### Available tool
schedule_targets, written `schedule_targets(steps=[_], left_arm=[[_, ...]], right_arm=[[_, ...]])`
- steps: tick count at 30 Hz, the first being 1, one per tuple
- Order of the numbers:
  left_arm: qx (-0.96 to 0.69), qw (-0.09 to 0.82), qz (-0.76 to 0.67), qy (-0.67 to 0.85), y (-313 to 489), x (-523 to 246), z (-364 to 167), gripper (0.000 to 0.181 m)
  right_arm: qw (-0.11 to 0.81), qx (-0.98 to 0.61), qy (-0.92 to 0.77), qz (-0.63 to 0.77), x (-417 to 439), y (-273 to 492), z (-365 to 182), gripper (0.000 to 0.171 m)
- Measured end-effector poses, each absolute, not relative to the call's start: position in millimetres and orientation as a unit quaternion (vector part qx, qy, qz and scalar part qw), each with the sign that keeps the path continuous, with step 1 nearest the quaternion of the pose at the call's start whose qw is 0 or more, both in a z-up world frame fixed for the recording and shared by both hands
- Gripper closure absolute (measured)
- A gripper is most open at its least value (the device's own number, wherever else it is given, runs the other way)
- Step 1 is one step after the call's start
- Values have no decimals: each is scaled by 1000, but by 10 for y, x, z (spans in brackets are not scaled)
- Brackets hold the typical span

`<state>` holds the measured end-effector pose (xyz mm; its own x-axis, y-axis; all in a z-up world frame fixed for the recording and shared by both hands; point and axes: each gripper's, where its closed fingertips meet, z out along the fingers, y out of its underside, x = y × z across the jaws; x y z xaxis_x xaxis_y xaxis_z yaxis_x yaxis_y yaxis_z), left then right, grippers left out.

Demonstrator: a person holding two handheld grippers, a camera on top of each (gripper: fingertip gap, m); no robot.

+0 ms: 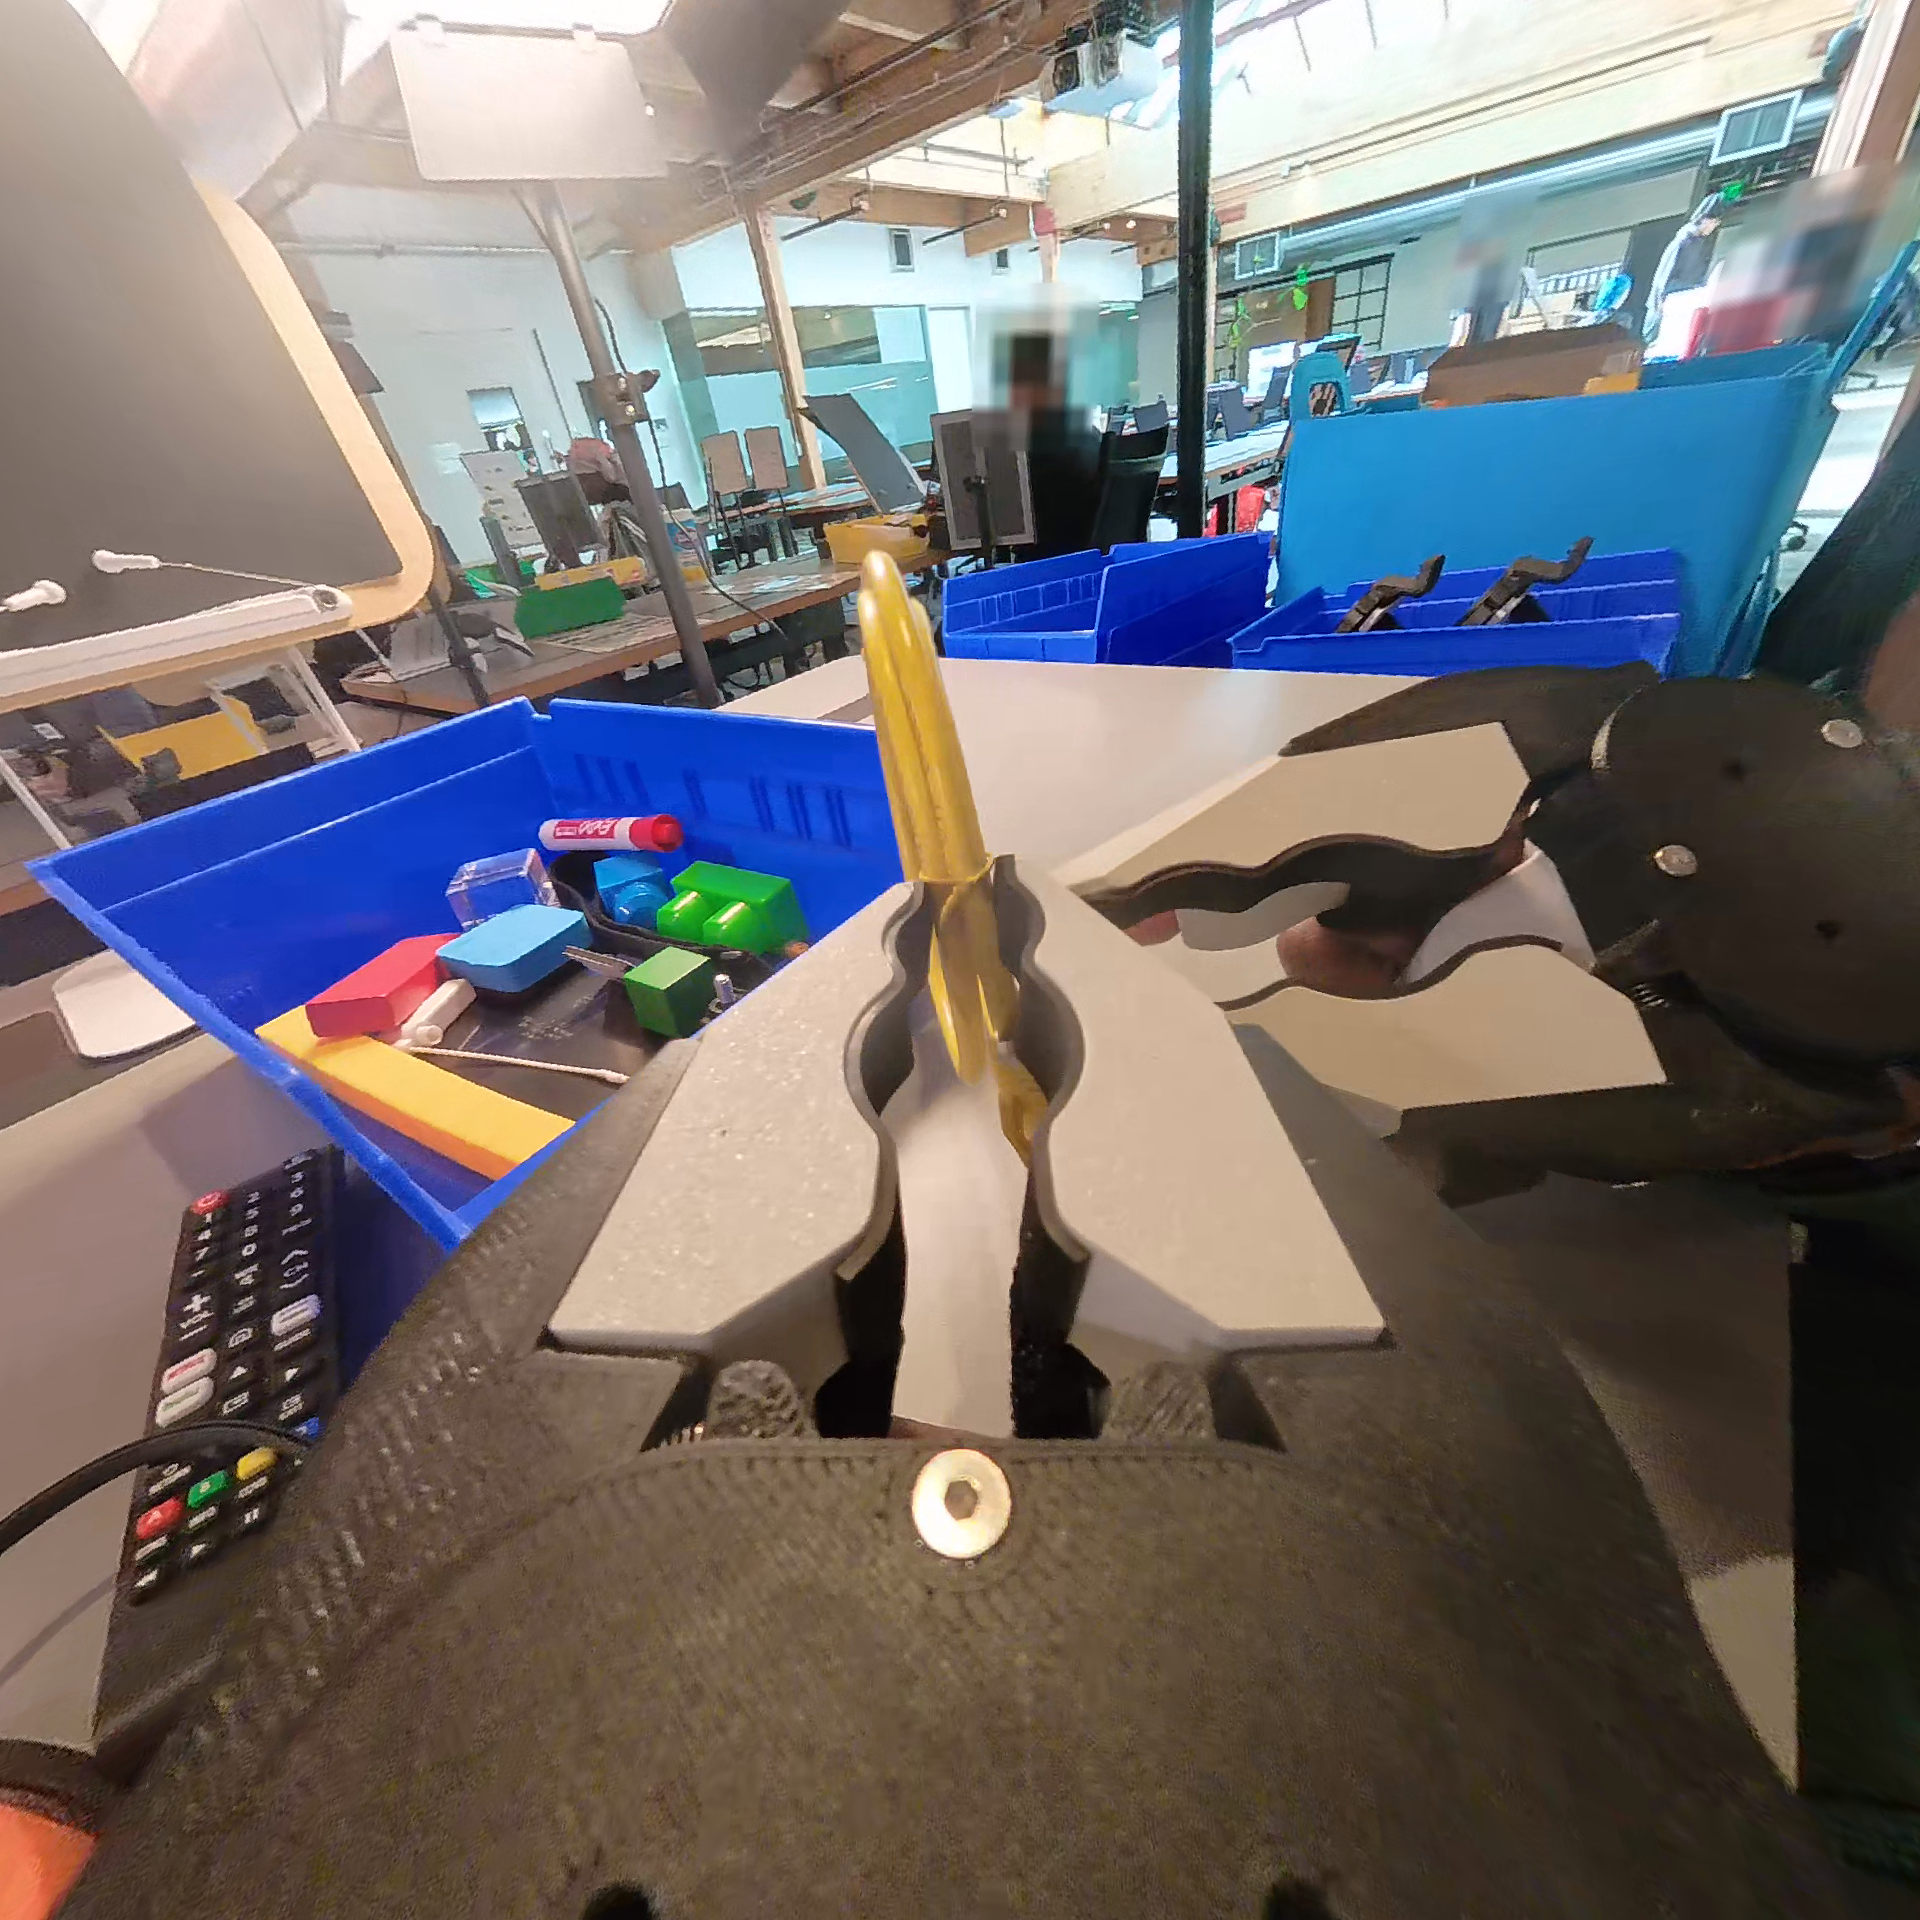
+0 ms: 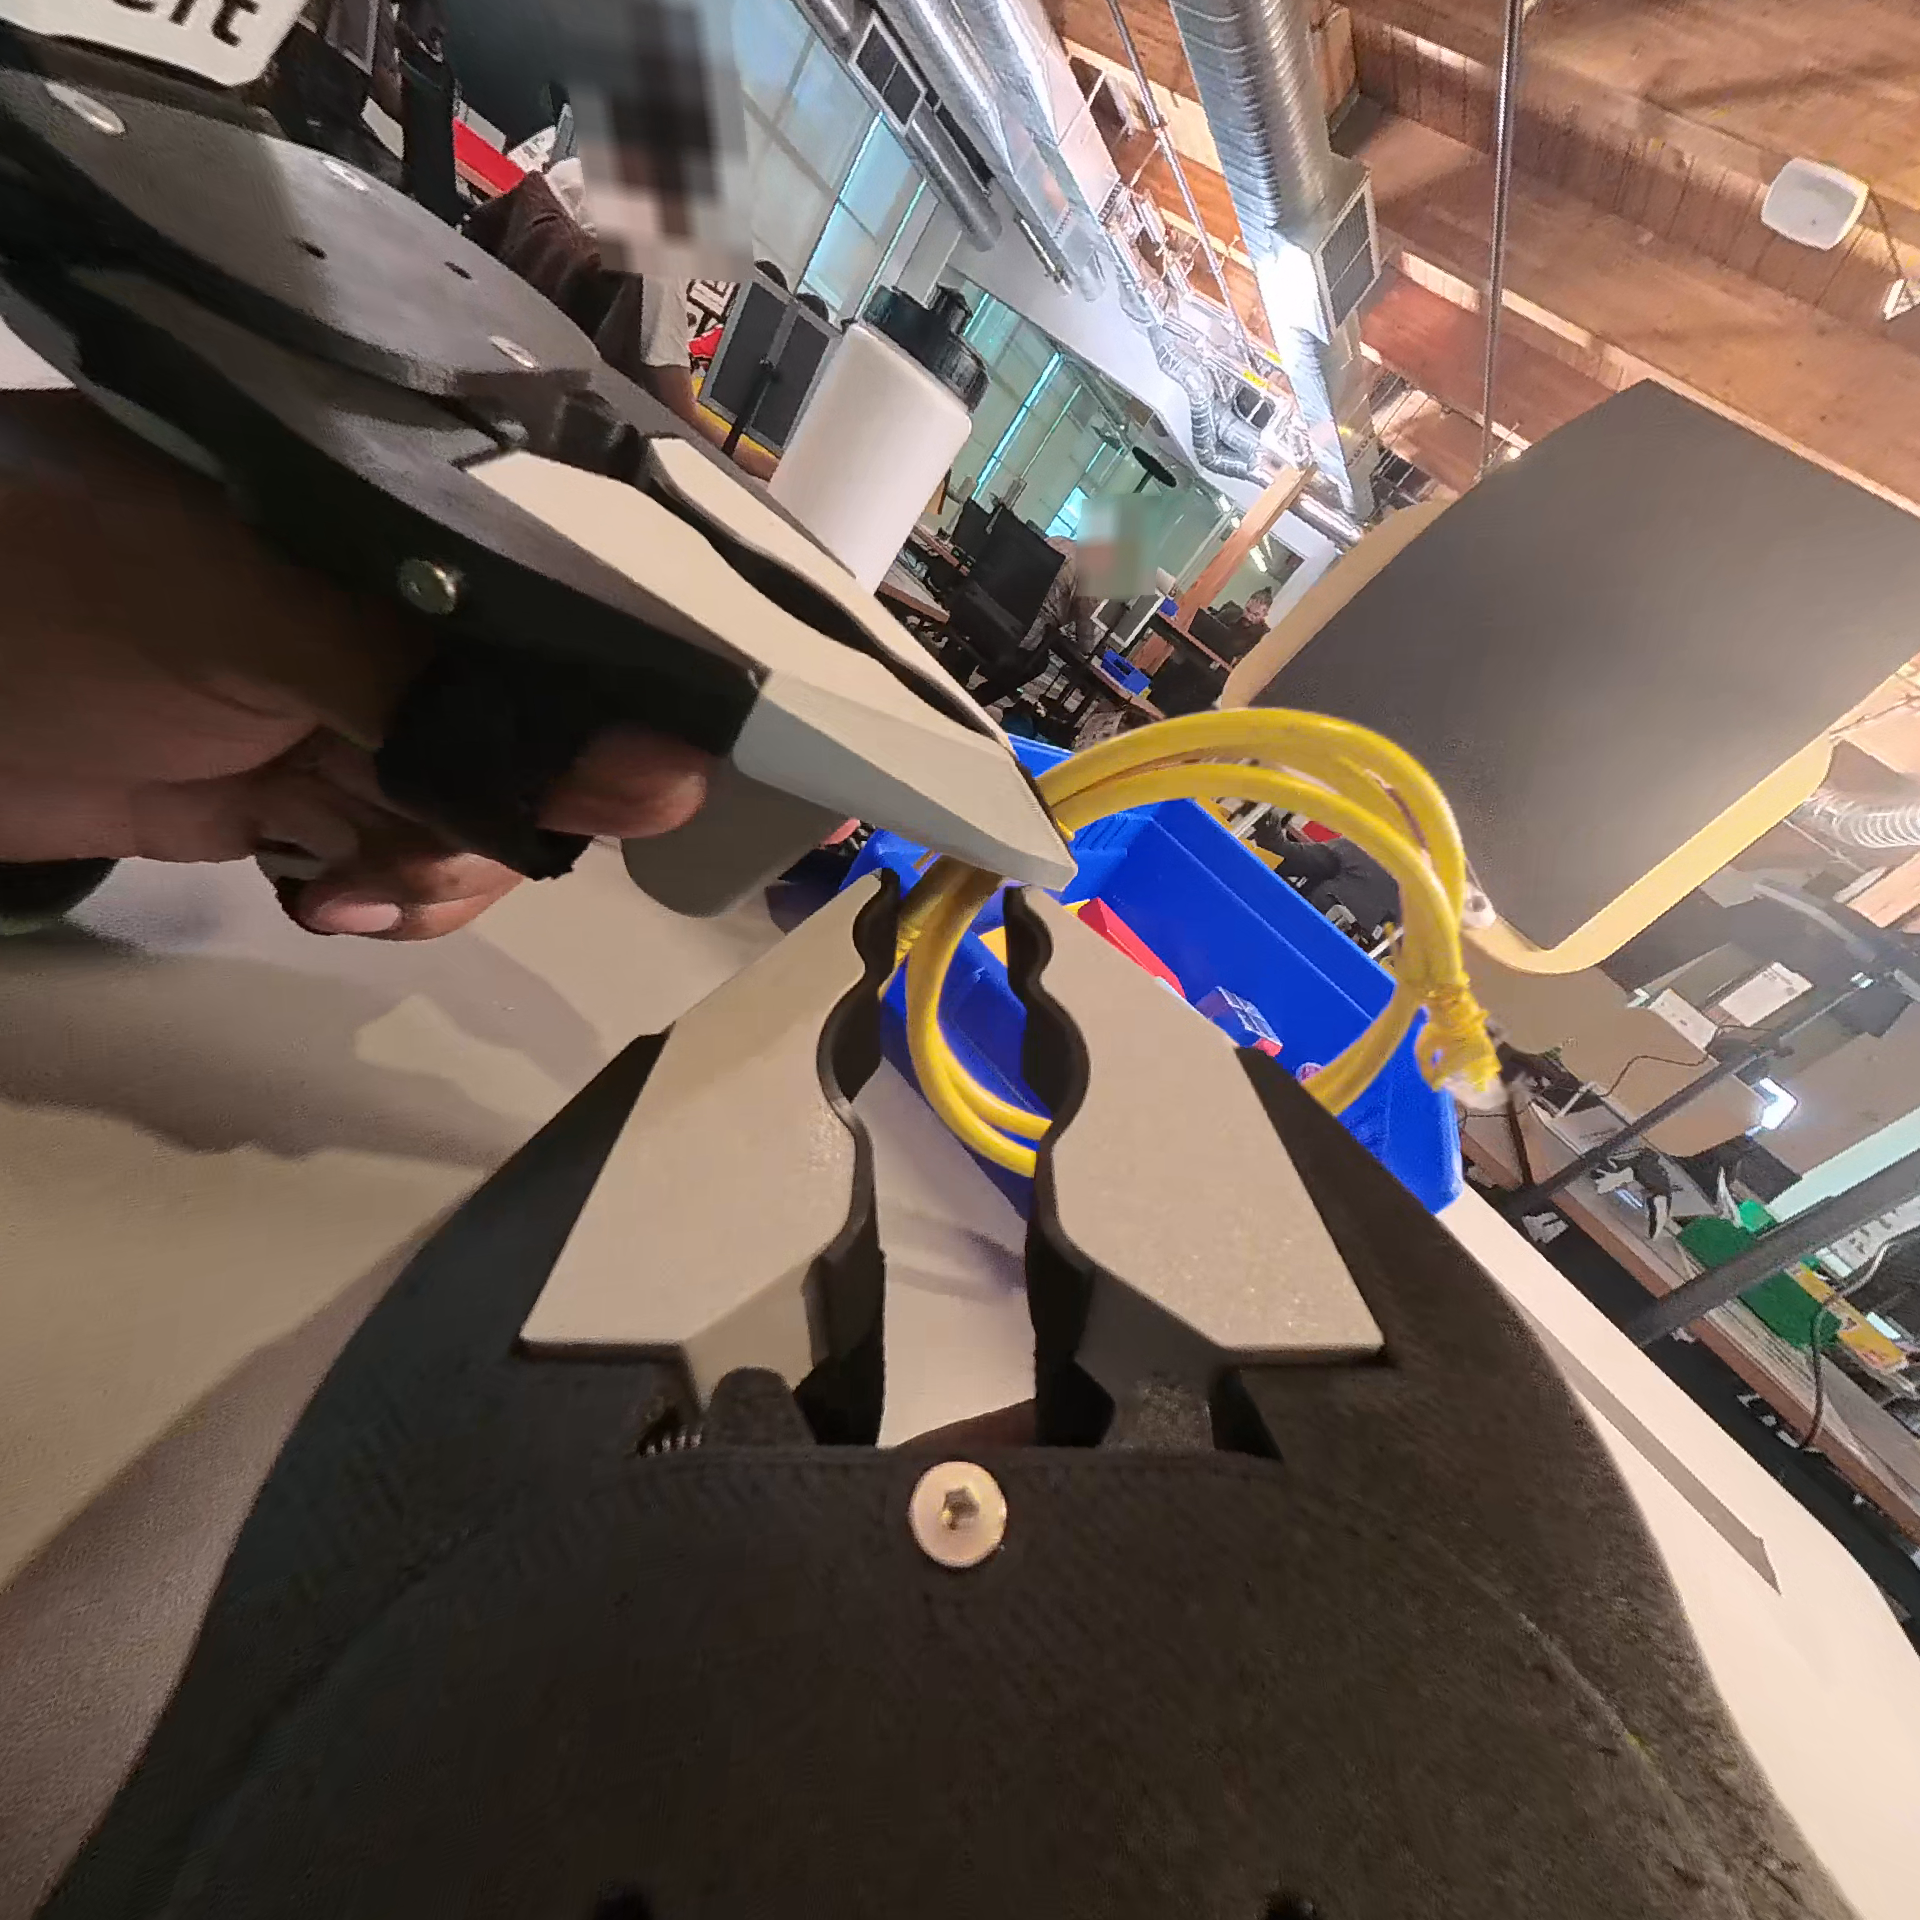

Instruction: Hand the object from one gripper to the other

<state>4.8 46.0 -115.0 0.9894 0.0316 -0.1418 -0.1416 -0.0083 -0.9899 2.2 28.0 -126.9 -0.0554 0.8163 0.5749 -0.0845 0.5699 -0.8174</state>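
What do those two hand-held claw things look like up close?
Both match: the left gripper and right gripper each have a black, rough-textured printed body with a silver screw in the middle, and two flat grey fingers lined with wavy black inner edges. The hands gripping them wear no gloves.

An open-plan lab or workshop office: rows of desks with monitors (image 1: 971, 478) toward twelve o'clock, exposed silver ducting (image 2: 1262, 94) under timber ceiling beams, blue parts bins (image 1: 1101, 613) on the grey worktop (image 1: 1143, 717), and light stands (image 1: 613, 447) at eleven o'clock.
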Motion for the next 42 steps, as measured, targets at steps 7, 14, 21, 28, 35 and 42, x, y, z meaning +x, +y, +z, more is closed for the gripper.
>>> schedule_targets(steps=[7, 14, 21, 28, 35, 42], left_arm=[[-700, 710, 68, 34, 451, 27, -1119, 169], [-702, 709, 64, 33, 449, 24, -1127, 168], [-707, 705, 48, 30, 454, 27, -1154, 167], [-708, 706, -8, 18, 454, 49, -1176, 167], [-702, 712, -11, 1, 428, -23, -1140, 169], [-689, 723, -51, 1, 410, 28, -1085, 170]], right_arm=[[621, -280, -626, 380, 55, 224, -1224, 151], [601, -287, -627, 404, 64, 199, -1231, 152], [563, -310, -626, 441, 69, 195, -1245, 150], [546, -310, -636, 448, 79, 161, -1276, 147], [535, -302, -683, 396, 7, 93, -1510, 113], [574, -291, -687, 338, -31, 180, -1557, 127]])
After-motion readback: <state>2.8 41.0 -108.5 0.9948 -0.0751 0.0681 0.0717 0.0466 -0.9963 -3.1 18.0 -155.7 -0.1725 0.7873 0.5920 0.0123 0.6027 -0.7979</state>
